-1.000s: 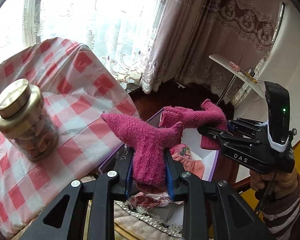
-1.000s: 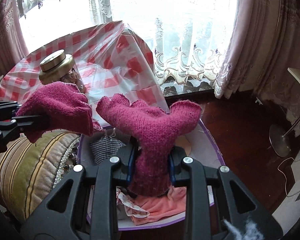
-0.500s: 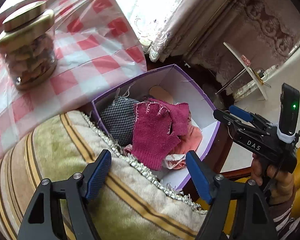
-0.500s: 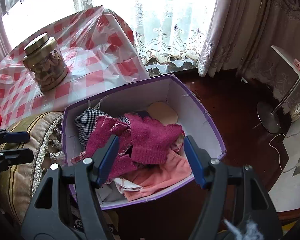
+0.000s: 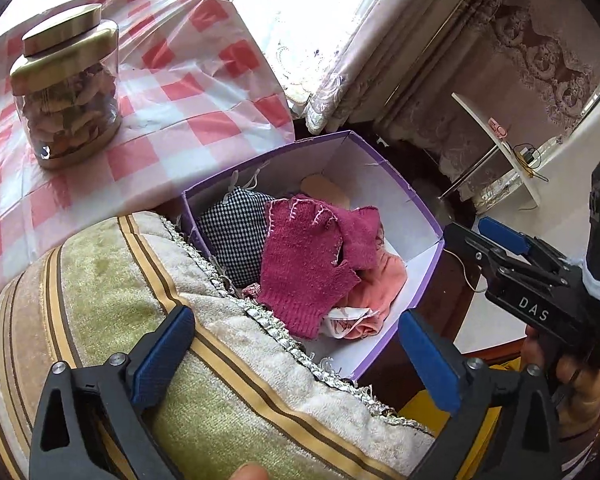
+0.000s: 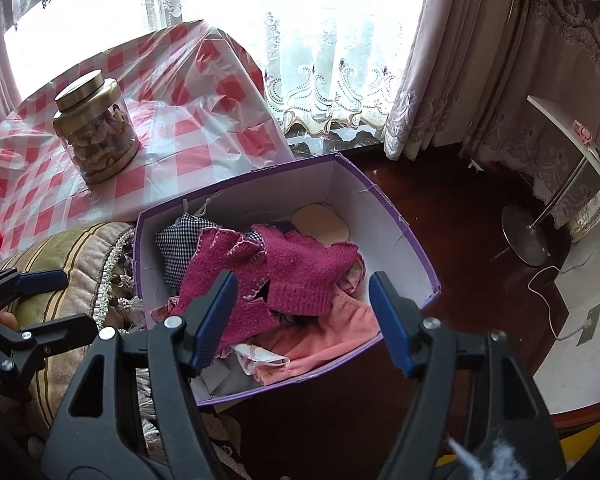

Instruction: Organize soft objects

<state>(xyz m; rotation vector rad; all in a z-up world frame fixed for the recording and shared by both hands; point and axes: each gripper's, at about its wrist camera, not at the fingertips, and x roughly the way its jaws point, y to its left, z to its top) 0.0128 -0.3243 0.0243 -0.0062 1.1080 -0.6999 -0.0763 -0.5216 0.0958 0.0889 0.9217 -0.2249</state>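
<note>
Left wrist view: my left claw (image 5: 296,350) hangs over a plush striped cushion (image 5: 148,320) with a beaded fringe.
Box (image 5: 416,208): purple cardboard, white inside, open top, beside the cushion.
Gloves: two magenta knitted gloves (image 5: 304,264) lie in the box, overlapping, ribbed cuffs toward me.
Under them: checked cloth (image 5: 232,228) and soft peach fabric (image 5: 384,280).
Jar (image 5: 68,88): glass with brass lid, on the checked plastic tablecloth (image 5: 196,92).
Left claw: spread wide, holding nothing.
Right claw (image 6: 304,324): spread wide above the box, touching nothing.
</note>
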